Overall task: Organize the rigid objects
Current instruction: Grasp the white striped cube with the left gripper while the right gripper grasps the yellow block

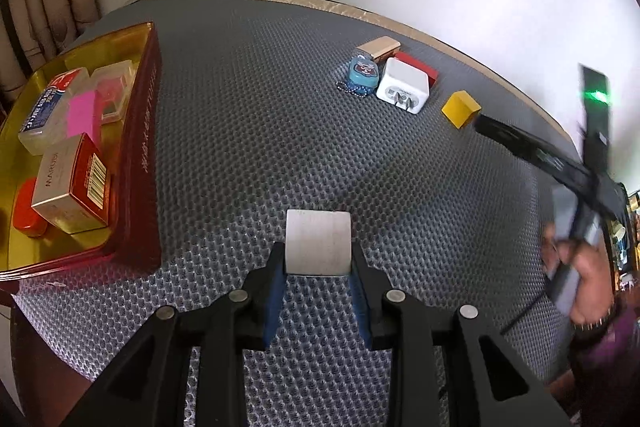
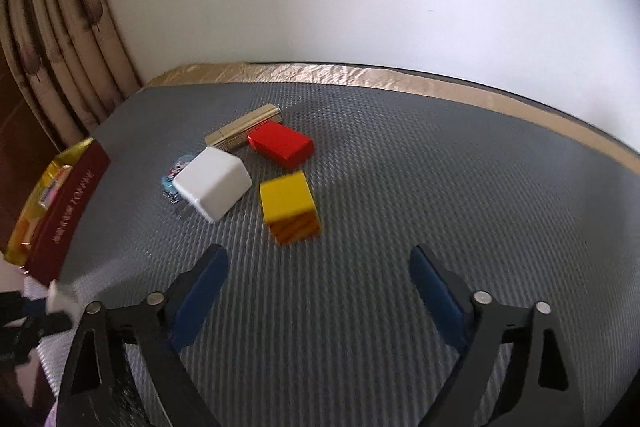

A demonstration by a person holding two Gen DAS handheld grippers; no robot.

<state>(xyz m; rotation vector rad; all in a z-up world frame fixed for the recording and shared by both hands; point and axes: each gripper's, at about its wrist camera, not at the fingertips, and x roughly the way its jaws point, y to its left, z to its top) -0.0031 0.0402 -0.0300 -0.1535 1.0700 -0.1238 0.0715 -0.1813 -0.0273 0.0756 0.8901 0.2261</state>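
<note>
My left gripper point(image 1: 319, 259) is shut on a white block point(image 1: 319, 235), held just above the grey mat. Far across the mat lies a cluster: a yellow block point(image 1: 460, 109) point(image 2: 286, 201), a white charger plug point(image 1: 404, 87) point(image 2: 214, 183), a red box point(image 1: 420, 67) point(image 2: 282, 145), a gold box point(image 1: 378, 47) point(image 2: 244, 129) and a blue keychain point(image 1: 362, 73) point(image 2: 174, 175). My right gripper point(image 2: 318, 253) stands open just short of the yellow block, with nothing between its blue pads point(image 2: 200, 299). In the left wrist view one of its fingers point(image 1: 520, 147) reaches nearly to that block.
A gold tray with a dark red wall point(image 1: 140, 147) point(image 2: 68, 211) stands on the left of the mat, holding several items, among them a red and gold carton point(image 1: 72, 183) and a pink block point(image 1: 82, 115). A hand point(image 1: 588, 267) grips the right tool. A wall and curtain lie behind.
</note>
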